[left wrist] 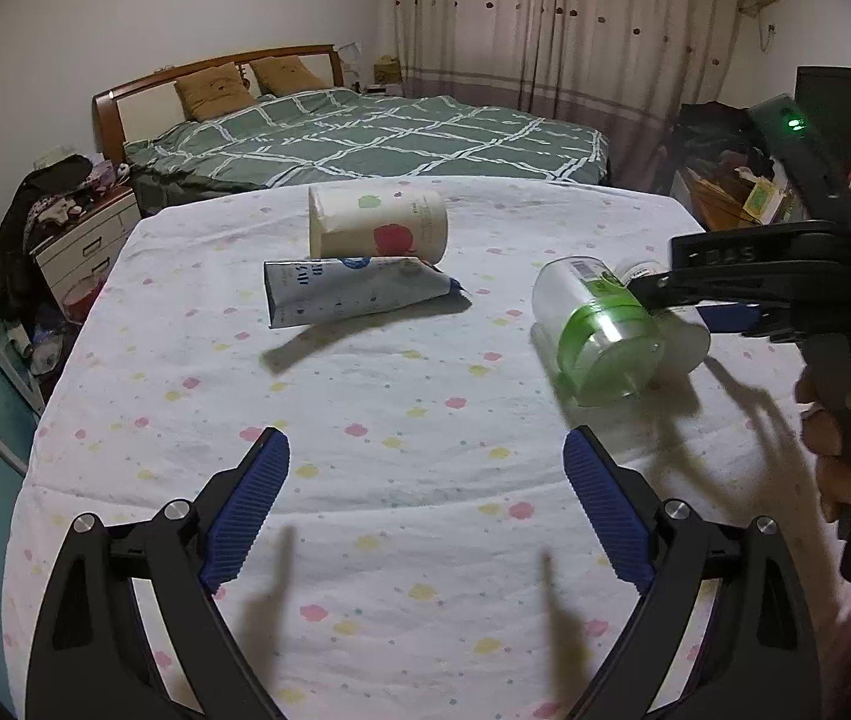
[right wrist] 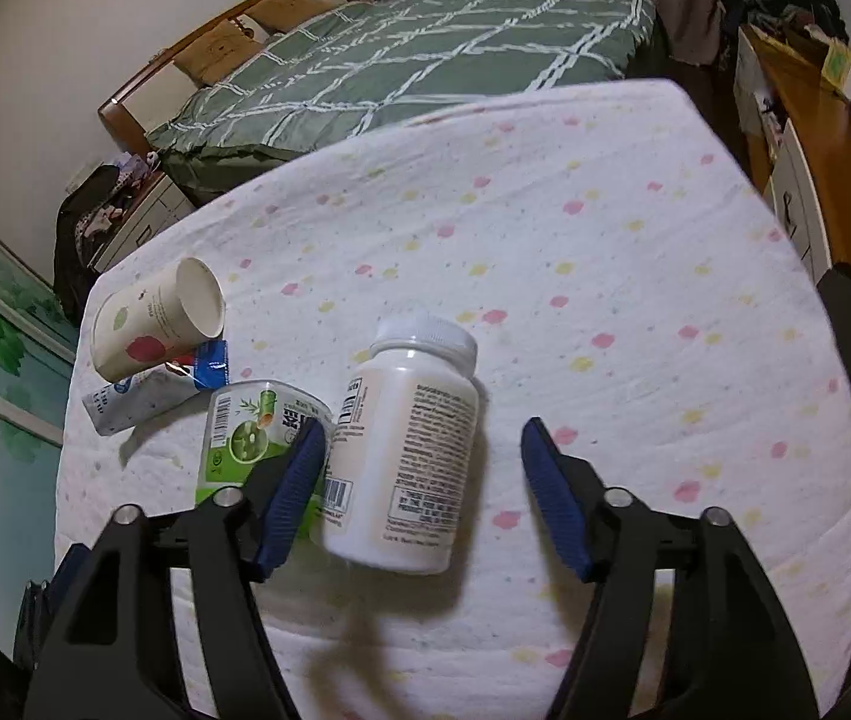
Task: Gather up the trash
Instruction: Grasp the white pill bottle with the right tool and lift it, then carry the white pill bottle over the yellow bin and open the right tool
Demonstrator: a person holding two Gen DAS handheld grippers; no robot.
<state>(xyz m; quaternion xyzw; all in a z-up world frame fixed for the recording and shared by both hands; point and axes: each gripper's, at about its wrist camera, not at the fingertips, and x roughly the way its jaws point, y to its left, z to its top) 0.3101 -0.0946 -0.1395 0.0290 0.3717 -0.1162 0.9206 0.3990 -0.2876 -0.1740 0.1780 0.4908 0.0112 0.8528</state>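
Tongs on the right side [right wrist: 422, 489] stand wide apart around a white pill bottle [right wrist: 404, 450] lying on the spotted surface [right wrist: 605, 240]; the left blue pad [right wrist: 293, 492] is wedged between that bottle and a clear green-labelled cup [right wrist: 245, 438] just beside it, while the other pad sits well clear on the far side. The left tongs [left wrist: 425, 510] hover spread and hold nothing, above bare cloth nearer the front edge.

Farther out, a paper cup [left wrist: 377, 225] lies on its side touching a crumpled blue-and-white tube [left wrist: 353, 294].

Trash is thus still all on the surface, and no bin shows in either view.

Judging from this, the likely next move is closing on the pill bottle. Risks: the bottle is round and smooth, so an off-centre squeeze could squirt it forward or roll it toward the edge. The pad pressed near the clear cup may shove that light cup away. Closing from one side only would push the bottle sideways before the far pad meets it, spoiling the grip.
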